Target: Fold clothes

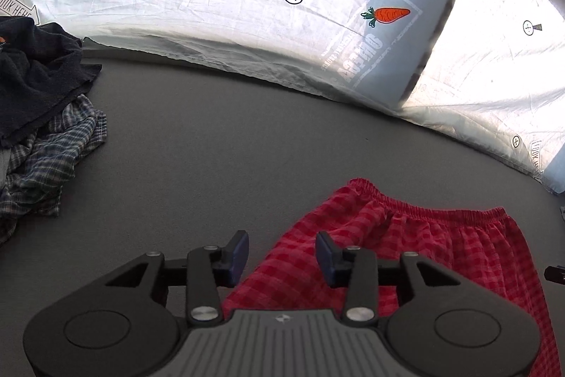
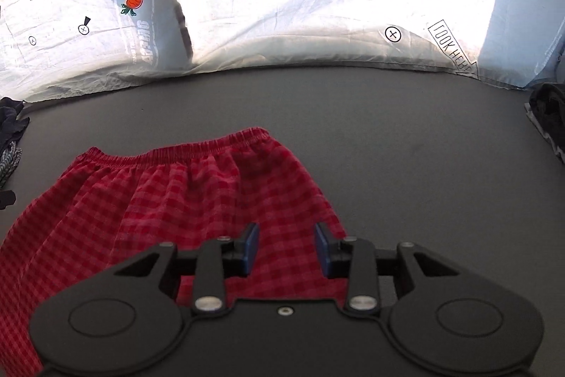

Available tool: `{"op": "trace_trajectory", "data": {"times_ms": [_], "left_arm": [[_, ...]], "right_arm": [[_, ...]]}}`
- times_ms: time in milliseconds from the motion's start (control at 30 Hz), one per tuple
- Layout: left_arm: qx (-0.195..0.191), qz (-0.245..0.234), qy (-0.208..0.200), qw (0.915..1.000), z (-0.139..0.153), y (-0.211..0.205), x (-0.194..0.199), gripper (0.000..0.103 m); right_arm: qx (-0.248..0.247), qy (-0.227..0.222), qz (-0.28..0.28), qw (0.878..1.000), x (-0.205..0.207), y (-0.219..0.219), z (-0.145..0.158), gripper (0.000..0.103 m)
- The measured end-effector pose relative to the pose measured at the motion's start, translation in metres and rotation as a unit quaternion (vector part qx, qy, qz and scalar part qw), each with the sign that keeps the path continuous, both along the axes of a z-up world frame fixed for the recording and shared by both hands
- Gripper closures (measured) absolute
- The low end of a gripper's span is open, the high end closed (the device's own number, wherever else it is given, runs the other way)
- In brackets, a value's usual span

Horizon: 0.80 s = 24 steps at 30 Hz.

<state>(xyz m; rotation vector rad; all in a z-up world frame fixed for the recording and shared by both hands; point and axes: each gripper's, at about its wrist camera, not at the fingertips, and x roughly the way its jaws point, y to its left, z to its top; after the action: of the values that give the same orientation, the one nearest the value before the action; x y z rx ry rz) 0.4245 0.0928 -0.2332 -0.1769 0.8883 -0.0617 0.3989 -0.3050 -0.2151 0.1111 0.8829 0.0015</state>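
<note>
Red checked shorts (image 1: 423,253) lie spread on the dark grey table (image 1: 229,136), elastic waistband toward the far side. My left gripper (image 1: 282,255) is open above the left edge of the shorts, with nothing between its blue pads. In the right wrist view the same shorts (image 2: 169,200) fill the lower left. My right gripper (image 2: 286,246) is open over their right edge, its fingers apart with cloth showing beneath them.
A pile of clothes, a dark towel-like piece (image 1: 39,76) over a blue plaid garment (image 1: 46,165), sits at the table's left. A dark garment (image 2: 551,119) lies at the right edge. A white printed sheet (image 1: 229,6) with a carrot picture (image 1: 388,15) hangs behind.
</note>
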Motion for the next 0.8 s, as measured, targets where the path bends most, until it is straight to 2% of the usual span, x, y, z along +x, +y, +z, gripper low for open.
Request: {"op": "trace_trajectory", "data": {"times_ms": [100, 233, 333, 500, 533, 600, 633, 800], "left_arm": [[0.013, 0.029, 0.025, 0.9992, -0.002, 0.024, -0.044, 0.055], [0.022, 0.070, 0.059, 0.9955, -0.009, 0.044, -0.092, 0.054], [0.008, 0.097, 0.076, 0.9924, -0.018, 0.056, -0.120, 0.053], [0.017, 0.091, 0.057, 0.9941, -0.025, 0.048, -0.139, 0.055], [0.020, 0.089, 0.053, 0.9944, -0.025, 0.045, -0.140, 0.058], [0.014, 0.082, 0.044, 0.9955, -0.025, 0.040, -0.140, 0.085], [0.006, 0.079, 0.046, 0.9958, -0.025, 0.038, -0.139, 0.103], [-0.045, 0.069, 0.014, 0.9965, -0.011, 0.018, -0.142, 0.103]], "right_arm": [[0.001, 0.024, 0.005, 1.000, -0.041, 0.009, -0.008, 0.080], [-0.006, 0.055, 0.002, 0.998, -0.088, 0.014, -0.019, 0.080], [-0.017, 0.070, -0.001, 0.997, -0.111, 0.014, -0.026, 0.080], [-0.032, 0.084, -0.009, 0.996, -0.126, 0.008, -0.036, 0.077], [-0.031, 0.086, -0.014, 0.996, -0.126, 0.006, -0.037, 0.075], [-0.025, 0.085, -0.022, 0.996, -0.129, 0.003, -0.037, 0.068], [-0.023, 0.086, -0.024, 0.996, -0.130, 0.001, -0.037, 0.067], [-0.011, 0.088, -0.038, 0.995, -0.134, -0.009, -0.036, 0.061]]}}
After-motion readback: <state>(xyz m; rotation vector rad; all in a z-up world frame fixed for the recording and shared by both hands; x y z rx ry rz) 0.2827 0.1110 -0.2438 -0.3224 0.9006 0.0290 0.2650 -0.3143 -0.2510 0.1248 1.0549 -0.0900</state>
